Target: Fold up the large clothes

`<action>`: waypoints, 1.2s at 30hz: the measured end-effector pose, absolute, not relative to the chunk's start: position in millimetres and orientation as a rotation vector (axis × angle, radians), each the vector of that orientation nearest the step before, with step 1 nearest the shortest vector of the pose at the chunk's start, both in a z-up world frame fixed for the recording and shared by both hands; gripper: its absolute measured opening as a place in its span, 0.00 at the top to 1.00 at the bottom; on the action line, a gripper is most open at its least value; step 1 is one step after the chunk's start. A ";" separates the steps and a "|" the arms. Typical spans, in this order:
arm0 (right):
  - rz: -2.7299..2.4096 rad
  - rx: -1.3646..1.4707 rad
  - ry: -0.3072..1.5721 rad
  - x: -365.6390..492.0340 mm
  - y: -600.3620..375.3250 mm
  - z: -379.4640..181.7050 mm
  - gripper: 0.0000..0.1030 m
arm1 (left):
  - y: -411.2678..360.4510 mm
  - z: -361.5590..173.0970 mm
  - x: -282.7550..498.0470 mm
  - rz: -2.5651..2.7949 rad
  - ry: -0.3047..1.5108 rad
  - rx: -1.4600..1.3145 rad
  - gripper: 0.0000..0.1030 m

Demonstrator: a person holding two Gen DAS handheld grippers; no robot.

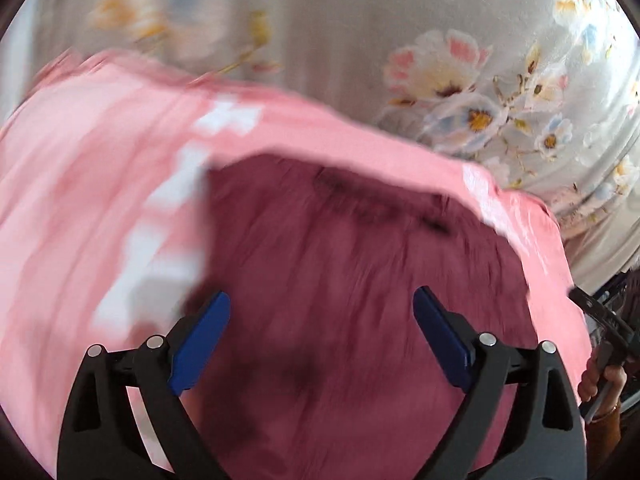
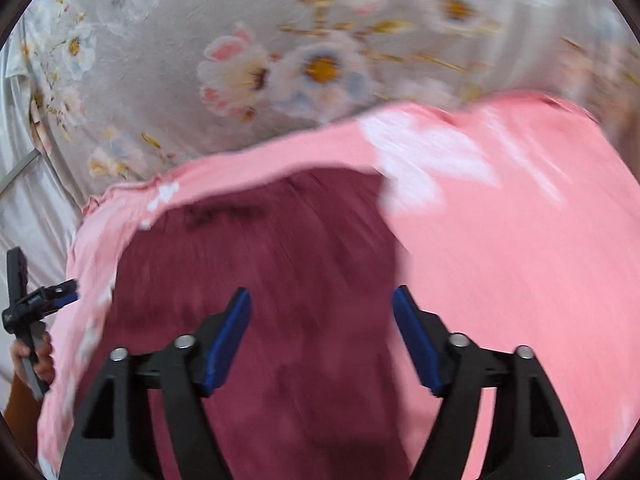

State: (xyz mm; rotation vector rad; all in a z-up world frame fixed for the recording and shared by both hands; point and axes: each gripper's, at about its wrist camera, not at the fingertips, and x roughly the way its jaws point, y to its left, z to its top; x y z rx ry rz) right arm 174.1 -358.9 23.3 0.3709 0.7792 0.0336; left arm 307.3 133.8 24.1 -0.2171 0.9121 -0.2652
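Both released: left hand-held gripper (image 1: 322,332) and right hand-held gripper (image 2: 322,332) stood wide with nothing between, above the maroon garment (image 1: 340,280) lying on a pink floral garment (image 1: 100,184) on the floral bedsheet (image 1: 360,40).

Right gripper (image 2: 322,338) open above pink and maroon cloth

Its blue pads (image 2: 228,340) stand apart with nothing between them, over a maroon garment (image 2: 280,272) lying on a pink floral one (image 2: 500,260). A flowered sheet (image 2: 160,60) lies beyond; the left gripper (image 2: 60,292), hand-held, shows at the left edge.
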 end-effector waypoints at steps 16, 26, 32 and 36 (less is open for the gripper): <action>0.001 0.739 0.890 50.5 -351.1 -73.3 0.37 | 177.6 -39.0 142.4 -0.211 1.103 -0.502 0.29; 0.088 0.778 0.693 11.2 -343.8 -13.2 0.95 | 191.2 -3.9 119.7 -0.194 1.066 -0.533 0.95; 0.090 0.688 0.506 -47.9 -334.0 56.2 0.97 | 209.5 63.3 68.1 -0.241 0.906 -0.609 0.97; 0.078 0.611 0.327 -101.1 -330.3 117.9 0.97 | 225.7 115.9 30.7 -0.248 0.769 -0.648 0.97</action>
